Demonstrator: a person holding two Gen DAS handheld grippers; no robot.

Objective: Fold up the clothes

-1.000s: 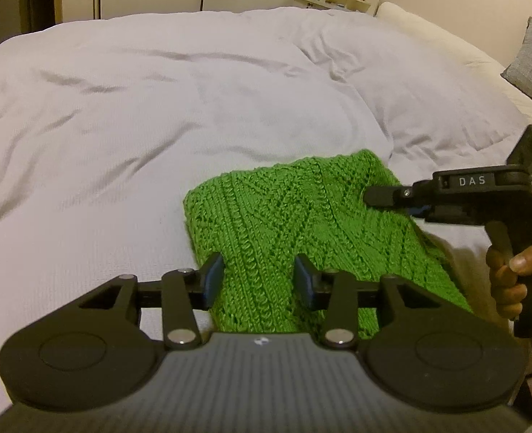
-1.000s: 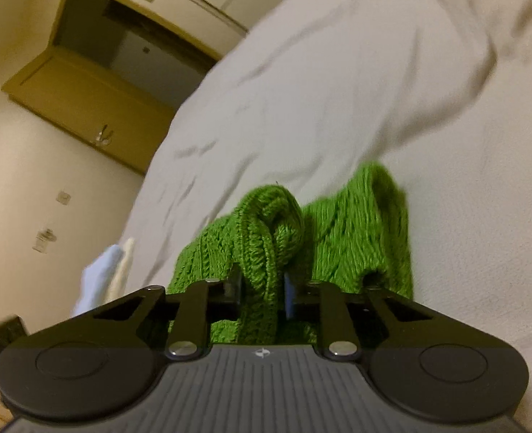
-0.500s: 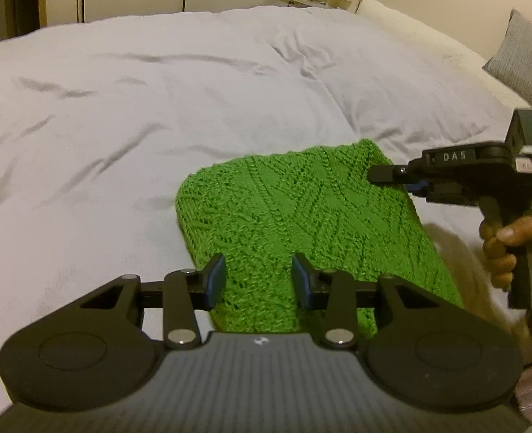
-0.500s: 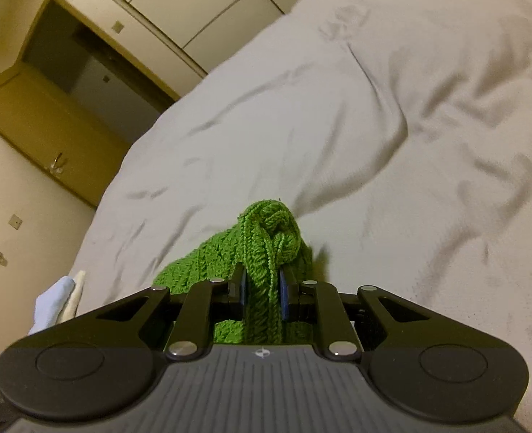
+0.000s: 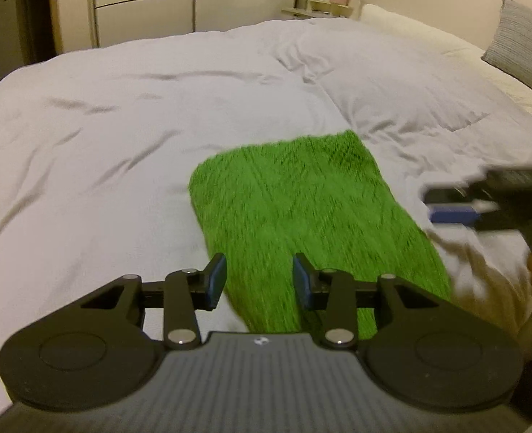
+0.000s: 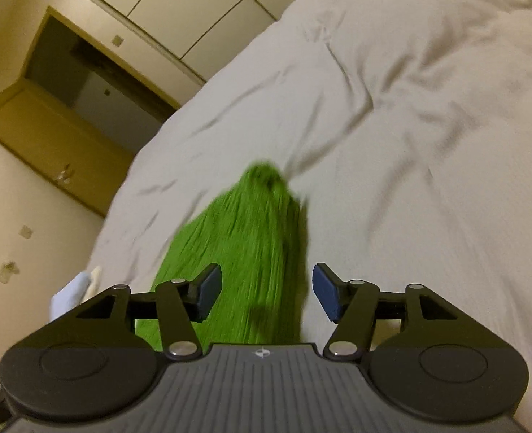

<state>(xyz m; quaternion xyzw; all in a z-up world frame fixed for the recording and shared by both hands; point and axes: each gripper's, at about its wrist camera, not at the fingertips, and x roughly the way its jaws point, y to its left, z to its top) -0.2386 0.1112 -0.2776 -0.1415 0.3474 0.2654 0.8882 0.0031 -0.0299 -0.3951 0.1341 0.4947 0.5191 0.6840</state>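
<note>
On the white-duveted bed (image 5: 157,115), my green cable-knit garment (image 5: 302,216) lies as a flat folded rectangle; left tool (image 5: 259,281) and right tool (image 6: 266,292) gape wide, empty.

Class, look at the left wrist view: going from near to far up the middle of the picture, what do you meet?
Left gripper → green knitted garment → white duvet → wardrobe doors.

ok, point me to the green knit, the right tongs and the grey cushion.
green knit (image 5: 302,213): left wrist view, middle of folded top face.
right tongs (image 6: 267,294): right wrist view, midway between open fingertips.
grey cushion (image 5: 526,43): left wrist view, ribbed front face.
</note>
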